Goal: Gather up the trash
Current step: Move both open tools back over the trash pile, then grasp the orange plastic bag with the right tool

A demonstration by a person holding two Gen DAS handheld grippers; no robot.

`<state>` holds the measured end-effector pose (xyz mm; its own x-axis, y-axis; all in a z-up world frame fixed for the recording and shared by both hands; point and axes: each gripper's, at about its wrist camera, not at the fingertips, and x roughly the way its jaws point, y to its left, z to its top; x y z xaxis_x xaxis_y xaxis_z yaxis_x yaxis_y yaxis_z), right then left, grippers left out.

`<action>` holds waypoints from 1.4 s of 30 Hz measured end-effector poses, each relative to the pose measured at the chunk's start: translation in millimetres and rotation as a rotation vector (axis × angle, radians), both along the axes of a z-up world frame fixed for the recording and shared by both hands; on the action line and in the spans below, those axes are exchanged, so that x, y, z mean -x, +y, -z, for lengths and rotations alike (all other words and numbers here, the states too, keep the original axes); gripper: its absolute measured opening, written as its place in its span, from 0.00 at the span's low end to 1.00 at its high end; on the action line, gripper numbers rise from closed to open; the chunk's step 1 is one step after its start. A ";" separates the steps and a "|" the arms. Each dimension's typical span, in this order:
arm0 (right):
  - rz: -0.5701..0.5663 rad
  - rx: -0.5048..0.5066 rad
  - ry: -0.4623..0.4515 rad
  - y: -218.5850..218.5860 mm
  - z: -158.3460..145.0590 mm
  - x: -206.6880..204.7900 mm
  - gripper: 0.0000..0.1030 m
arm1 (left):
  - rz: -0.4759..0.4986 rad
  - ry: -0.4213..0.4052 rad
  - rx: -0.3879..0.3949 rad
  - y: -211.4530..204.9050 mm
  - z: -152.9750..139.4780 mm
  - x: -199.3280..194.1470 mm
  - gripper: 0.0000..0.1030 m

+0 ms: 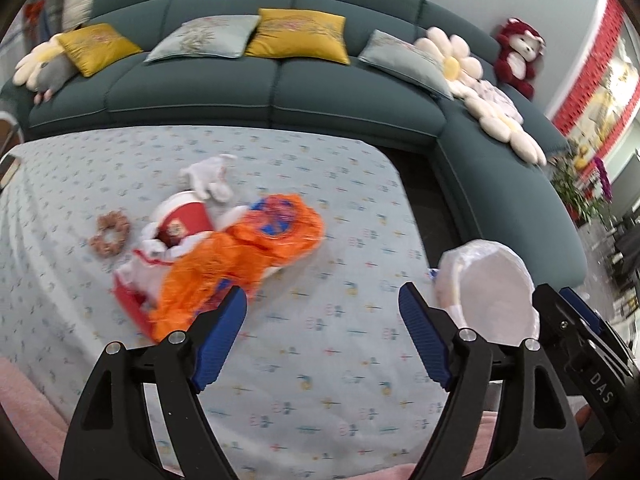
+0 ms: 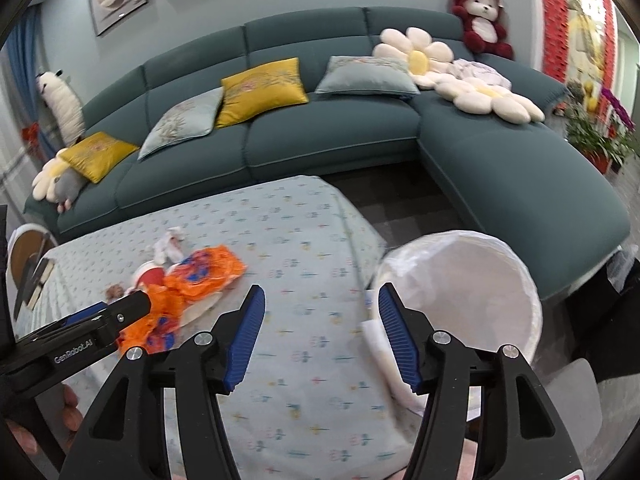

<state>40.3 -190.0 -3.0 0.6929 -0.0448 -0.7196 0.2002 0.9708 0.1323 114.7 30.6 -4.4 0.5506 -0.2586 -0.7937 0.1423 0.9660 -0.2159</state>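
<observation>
A pile of trash lies on the cloth-covered table (image 1: pixel 320 360): a crumpled orange wrapper (image 1: pixel 240 256), a red paper cup (image 1: pixel 182 218) on its side, a red carton (image 1: pixel 128 304) and a crumpled white tissue (image 1: pixel 208 178). The orange wrapper also shows in the right wrist view (image 2: pixel 200 276). My left gripper (image 1: pixel 322 312) is open and empty, just right of the pile. My right gripper (image 2: pixel 320 316) is open and empty over the table's right part. A white-lined trash bin (image 2: pixel 460 292) stands by the table's right edge; it also shows in the left wrist view (image 1: pixel 492 288).
A brown scrunchie (image 1: pixel 109 233) lies left of the cup. A teal sofa (image 2: pixel 320 140) with yellow and grey cushions, flower pillows and a red plush toy (image 2: pixel 482 20) wraps behind and to the right. Books (image 2: pixel 34 280) sit at the table's left end.
</observation>
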 end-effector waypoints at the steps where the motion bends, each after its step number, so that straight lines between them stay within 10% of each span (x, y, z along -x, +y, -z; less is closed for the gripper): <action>1: -0.015 0.004 0.000 9.3 -1.6 -1.2 0.56 | -0.011 -0.001 0.000 6.8 -0.2 0.5 0.73; 18: -0.186 0.007 0.034 126.1 -0.1 -23.6 0.61 | -0.226 0.072 0.008 137.9 26.6 0.6 0.73; 42: -0.296 -0.060 0.256 238.0 107.1 -86.6 0.61 | -0.327 0.235 0.050 221.2 98.7 -30.5 0.73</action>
